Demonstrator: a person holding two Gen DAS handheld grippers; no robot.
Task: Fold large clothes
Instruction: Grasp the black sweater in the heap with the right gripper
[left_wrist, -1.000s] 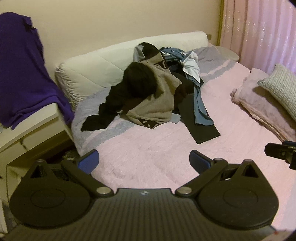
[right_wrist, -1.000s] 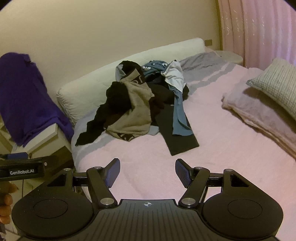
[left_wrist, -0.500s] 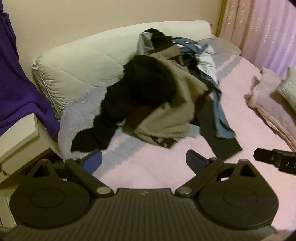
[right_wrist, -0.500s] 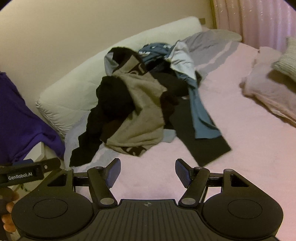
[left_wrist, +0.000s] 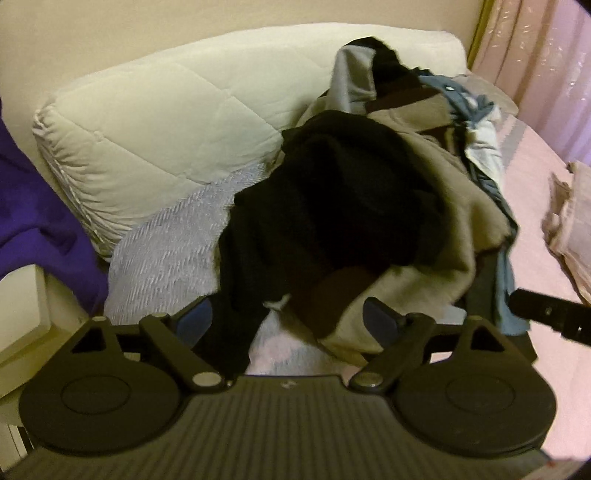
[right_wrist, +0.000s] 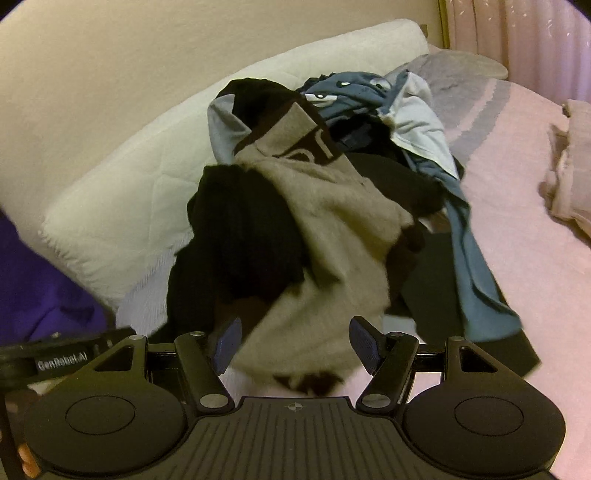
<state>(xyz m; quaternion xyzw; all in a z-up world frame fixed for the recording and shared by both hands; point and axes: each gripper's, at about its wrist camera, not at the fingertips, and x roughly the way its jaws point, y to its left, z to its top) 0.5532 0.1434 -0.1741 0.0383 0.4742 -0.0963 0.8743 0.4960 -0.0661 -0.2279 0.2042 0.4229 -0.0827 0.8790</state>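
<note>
item: clothes pile (left_wrist: 369, 206), now much nearer than a second ago. our left gripper (left_wrist: 288, 317) closing, nothing pinched; right gripper (right_wrist: 293, 341) wide, empty. first pick imminent.

Purple cloth (left_wrist: 33, 206) cut by left edge; clothes pile (right_wrist: 325, 221) motion-blurred.

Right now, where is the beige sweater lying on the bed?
In the right wrist view the beige sweater lies in the middle of the clothes pile, draped over the black garment on its left, with the blue garment on its right.
</note>
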